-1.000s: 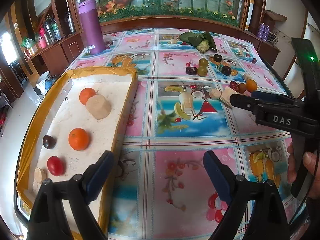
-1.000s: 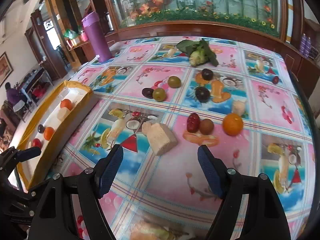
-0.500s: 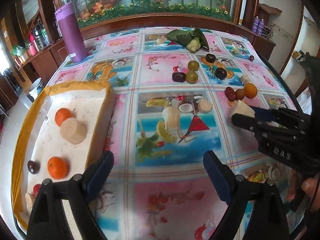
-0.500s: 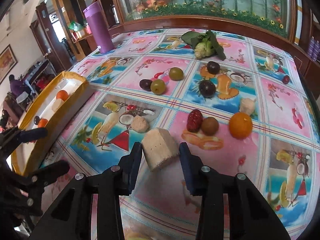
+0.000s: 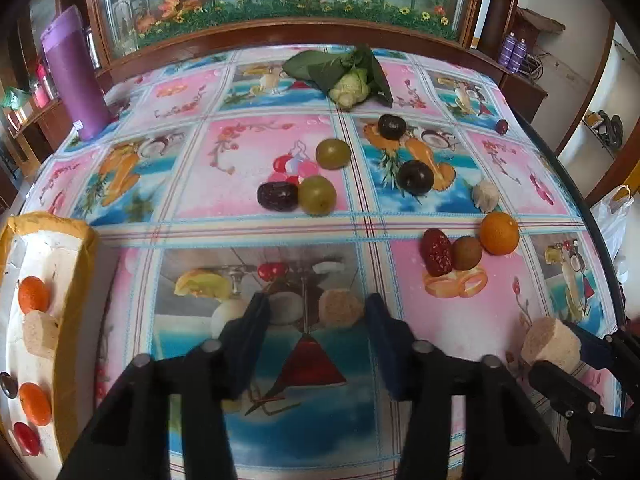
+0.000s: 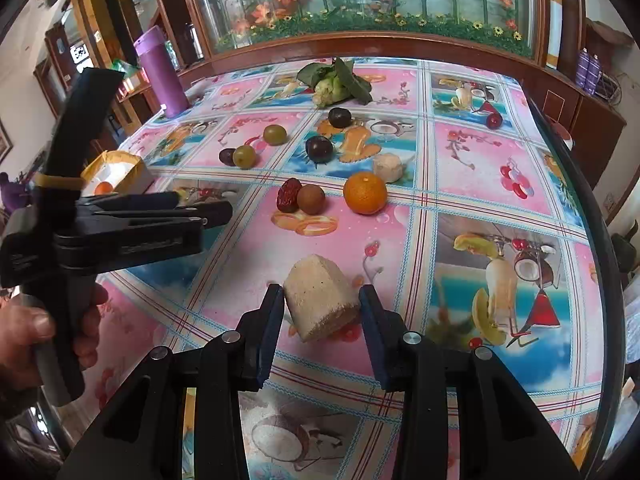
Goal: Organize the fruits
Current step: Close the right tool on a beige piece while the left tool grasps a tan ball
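Fruits lie scattered on the counter with the colourful fruit-print cloth. The right tool holds a beige, rough cut chunk of sugarcane-like stem between its two blue pads, which press on both its sides; in the left wrist view the same chunk appears raised a little over the cloth at the right edge. The left tool is half open and holds nothing; a smaller round beige piece lies on the counter between its fingertips, nearer the right one. Beyond the held chunk a round orange mandarin, a small brown round fruit and a wrinkled red date lie close together. At the left stands the white foam tray with yellow tape rim, and in it are two oranges, a beige chunk, a dark fruit and a red one
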Demonstrator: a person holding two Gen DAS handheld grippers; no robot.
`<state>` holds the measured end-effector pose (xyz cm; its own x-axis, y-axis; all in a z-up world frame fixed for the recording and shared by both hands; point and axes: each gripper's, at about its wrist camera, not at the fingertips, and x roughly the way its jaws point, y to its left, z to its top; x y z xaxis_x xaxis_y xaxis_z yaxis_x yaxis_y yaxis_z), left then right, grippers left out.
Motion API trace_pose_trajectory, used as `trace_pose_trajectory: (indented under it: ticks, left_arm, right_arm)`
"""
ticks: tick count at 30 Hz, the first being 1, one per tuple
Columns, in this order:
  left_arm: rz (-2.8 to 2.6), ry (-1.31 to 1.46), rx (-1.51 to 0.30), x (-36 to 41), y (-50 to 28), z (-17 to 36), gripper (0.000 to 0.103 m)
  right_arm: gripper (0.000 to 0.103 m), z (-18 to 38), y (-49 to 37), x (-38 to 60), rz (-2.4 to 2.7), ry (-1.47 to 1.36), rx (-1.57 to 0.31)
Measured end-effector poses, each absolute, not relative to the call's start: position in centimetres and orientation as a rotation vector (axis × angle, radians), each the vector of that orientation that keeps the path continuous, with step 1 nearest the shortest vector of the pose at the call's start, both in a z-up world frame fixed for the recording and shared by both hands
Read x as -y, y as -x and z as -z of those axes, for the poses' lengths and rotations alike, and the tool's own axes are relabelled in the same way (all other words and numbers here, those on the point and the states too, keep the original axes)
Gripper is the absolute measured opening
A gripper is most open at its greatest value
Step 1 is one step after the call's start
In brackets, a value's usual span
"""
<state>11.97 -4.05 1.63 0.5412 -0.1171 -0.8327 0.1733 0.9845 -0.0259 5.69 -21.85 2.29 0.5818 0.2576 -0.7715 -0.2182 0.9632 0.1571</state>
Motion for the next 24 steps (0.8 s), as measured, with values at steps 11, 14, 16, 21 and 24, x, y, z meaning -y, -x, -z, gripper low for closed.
trace_pose_trajectory:
  ticks: [11, 14, 16, 21, 24]
  left_arm:
    - [0.287, 0.012, -0.972, 1.6, -8.9, -3.3, 0.025]
    - [0.292, 0.019, -0.977, 0.6, -7.2, -3.6, 0.025]
    - [0.281, 0.005, -0.979, 0.1, -6.1, -3.7, 0.025]
    - [0.285, -0.002, -0.977, -1.0, -3.4, -4.1, 0.025]
    - [0.292, -0.001, -0.973, -1.5, -2.3, -4.4, 0.025]
  right_arm:
    - [0.038, -2.9, -5.1, 21.0, -0.278, -0.044, -0.882]
    - [0.038, -3.0, -4.4, 20.6, -0.272, -0.037, -0.878]
    - [0.038, -3.1, -3.9, 20.4, -0.268, -0.033, -0.877]
    - [0.038, -3.0, -2.4, 19.3, -0.266, -0.014, -0.88]
    - [0.038, -2.8, -1.5, 18.5, -0.264, 0.0, -0.888]
